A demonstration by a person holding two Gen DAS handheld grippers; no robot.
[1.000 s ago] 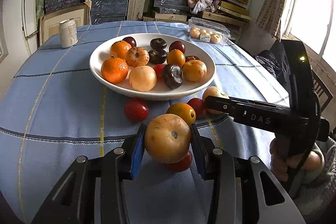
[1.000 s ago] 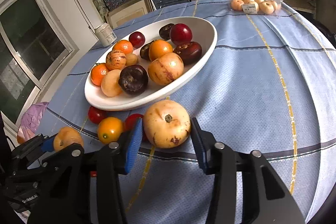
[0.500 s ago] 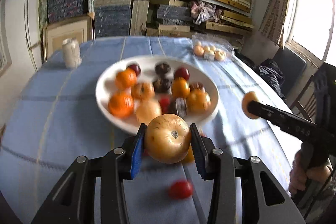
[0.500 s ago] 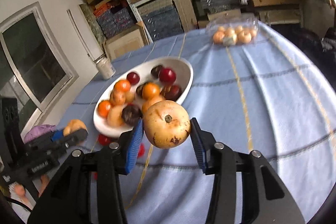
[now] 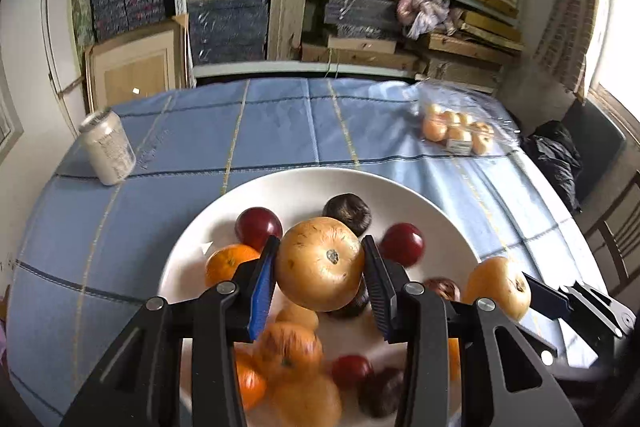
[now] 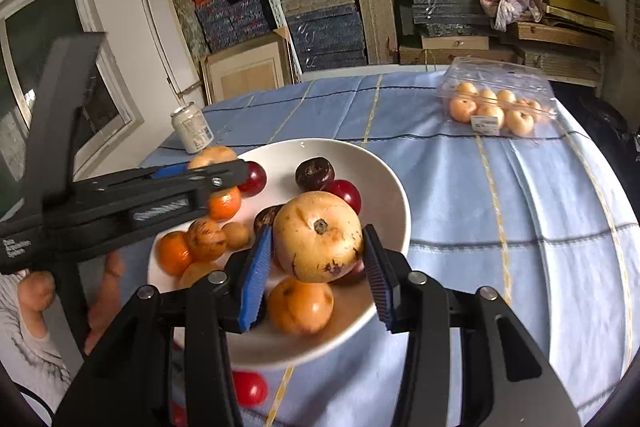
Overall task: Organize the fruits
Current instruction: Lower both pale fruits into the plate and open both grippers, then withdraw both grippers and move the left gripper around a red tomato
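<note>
- Shelves stacked with flat boxes fill the back wall, and ahead of both grippers a round table under a blue checked cloth (image 5: 192,131) carries everything.
- Big change: a second ago both grippers sat low by the loose fruit on the cloth, short of the wide white ceramic bowl (image 5: 424,199). Now both hang over the bowl, so the carry looks basically done.
- Left gripper (image 5: 320,267) is clamped on a tan round fruit with a dark stem dimple (image 5: 320,263); plums and oranges lie right below and beyond its fingers.
- Right gripper (image 6: 318,247) is pinching a second pale yellow-tan fruit with brown blemishes (image 6: 318,237), above the bowl's near side.
- My guess: next is just lowering and letting go, easy does it since the pile's crowded.
- At least one small red fruit (image 6: 250,389) is left on the cloth behind the right gripper's tips, so there's more to fetch.
</note>
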